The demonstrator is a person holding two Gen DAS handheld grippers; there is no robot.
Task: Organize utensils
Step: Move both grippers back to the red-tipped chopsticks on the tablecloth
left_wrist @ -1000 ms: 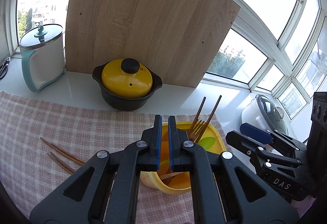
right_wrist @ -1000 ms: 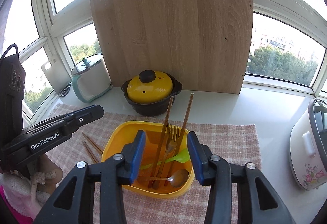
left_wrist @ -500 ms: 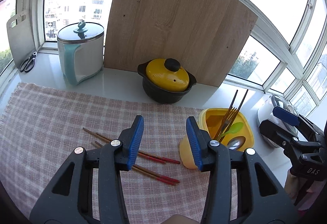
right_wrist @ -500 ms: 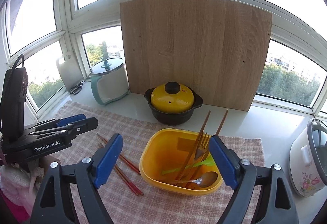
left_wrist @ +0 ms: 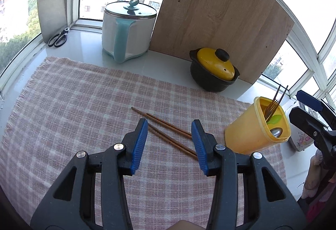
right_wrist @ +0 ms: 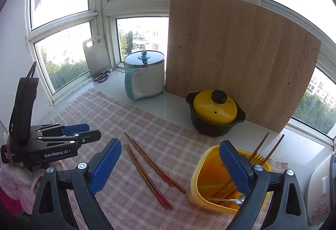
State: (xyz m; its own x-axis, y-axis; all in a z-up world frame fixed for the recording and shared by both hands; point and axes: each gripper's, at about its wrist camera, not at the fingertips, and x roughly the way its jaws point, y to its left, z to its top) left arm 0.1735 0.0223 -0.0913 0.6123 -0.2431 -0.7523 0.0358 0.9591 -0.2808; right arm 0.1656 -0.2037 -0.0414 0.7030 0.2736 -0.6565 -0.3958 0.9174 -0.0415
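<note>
Two red-tipped wooden chopsticks [left_wrist: 166,125] lie loose on the checked cloth [left_wrist: 73,114]. My left gripper [left_wrist: 169,127] hovers over them, open, its blue pads either side of the sticks without touching them. To the right stands a yellow container [left_wrist: 247,131] holding a fork, two chopsticks, a green spoon and a metal spoon. In the right wrist view my right gripper [right_wrist: 170,145] is empty and its jaws are opening wide; the chopsticks [right_wrist: 151,169] lie below it and the yellow container [right_wrist: 210,177] stands behind its right finger. The left gripper [right_wrist: 94,131] shows at the left.
A black pot with a yellow lid [left_wrist: 214,70], a white pot with a teal handle [left_wrist: 128,30] and a big wooden board [left_wrist: 220,15] stand along the windows. Scissors [left_wrist: 58,37] and a pale cutting board [left_wrist: 52,9] sit far left. A white cooker [right_wrist: 321,188] stands at the right edge.
My left gripper went from shut to open and swung left from the yellow container to above the chopsticks. My right gripper spread wider and drew back left from the container.
</note>
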